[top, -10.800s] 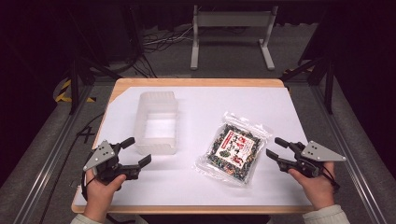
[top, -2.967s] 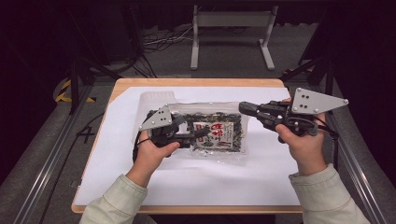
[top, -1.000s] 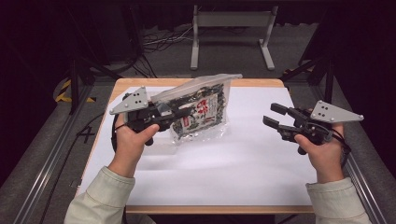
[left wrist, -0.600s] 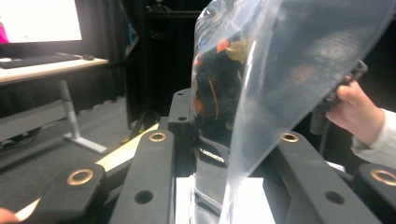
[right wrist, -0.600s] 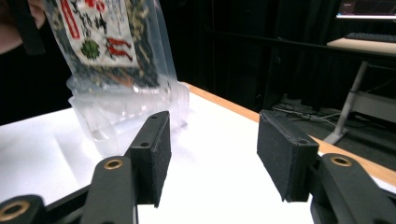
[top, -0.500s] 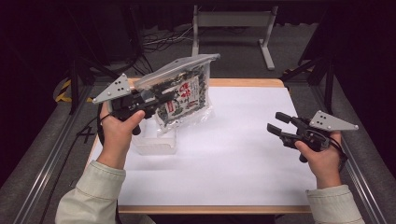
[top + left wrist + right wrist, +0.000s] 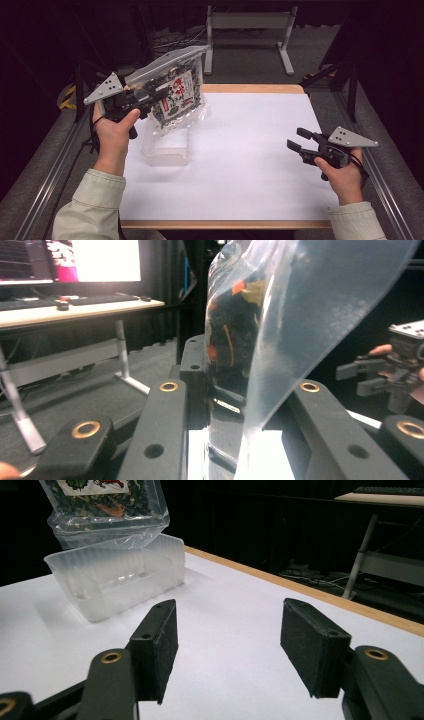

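Work in hand: clear snack bag [image 7: 176,97] going into the clear plastic tray [image 7: 167,145].
Done: bag lifted off the worktop [image 7: 250,165], clamped at its edge by the left tongs [image 7: 152,96], hanging tilted over the tray's far end.
Left: lowering it in and letting go (tray looks empty).
Right tongs [image 7: 298,140]: jaws just widening, nothing between them, low at the worktop's right side.
Surface: white sheet, wooden rim.
Room: dark; metal stand [image 7: 248,20] behind, grey floor.
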`<action>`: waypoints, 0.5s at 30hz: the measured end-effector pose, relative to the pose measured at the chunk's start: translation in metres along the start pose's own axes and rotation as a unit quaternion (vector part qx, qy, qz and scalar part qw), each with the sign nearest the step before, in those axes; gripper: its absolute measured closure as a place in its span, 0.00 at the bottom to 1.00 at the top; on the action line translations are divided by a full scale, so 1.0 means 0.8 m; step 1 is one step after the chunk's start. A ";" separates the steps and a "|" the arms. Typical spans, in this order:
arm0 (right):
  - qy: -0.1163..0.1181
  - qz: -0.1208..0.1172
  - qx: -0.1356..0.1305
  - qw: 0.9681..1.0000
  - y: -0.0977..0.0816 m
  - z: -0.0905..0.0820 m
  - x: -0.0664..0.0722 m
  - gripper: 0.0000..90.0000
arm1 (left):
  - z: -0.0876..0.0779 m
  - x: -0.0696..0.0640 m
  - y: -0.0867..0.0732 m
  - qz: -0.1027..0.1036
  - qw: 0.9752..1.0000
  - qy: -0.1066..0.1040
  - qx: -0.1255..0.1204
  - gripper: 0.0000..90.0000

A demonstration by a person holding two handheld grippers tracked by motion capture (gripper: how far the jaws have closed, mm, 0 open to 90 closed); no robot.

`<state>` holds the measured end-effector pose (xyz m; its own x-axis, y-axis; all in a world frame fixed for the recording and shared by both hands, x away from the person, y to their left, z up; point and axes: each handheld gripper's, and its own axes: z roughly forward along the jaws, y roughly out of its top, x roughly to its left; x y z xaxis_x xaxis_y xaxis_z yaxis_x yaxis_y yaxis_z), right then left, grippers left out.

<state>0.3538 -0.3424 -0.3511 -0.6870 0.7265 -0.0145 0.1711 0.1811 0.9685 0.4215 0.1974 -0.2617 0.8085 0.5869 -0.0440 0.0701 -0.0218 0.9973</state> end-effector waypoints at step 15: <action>-0.002 0.001 -0.002 1.000 -0.001 0.001 -0.001 0.45 | -0.003 0.021 -0.012 -0.006 0.998 0.057 0.011 0.80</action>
<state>0.3545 -0.3428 -0.3523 -0.6842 0.7291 -0.0132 0.1698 0.1769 0.9695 0.4332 0.2092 -0.2719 0.7362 0.6752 -0.0469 0.0920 -0.0312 0.9953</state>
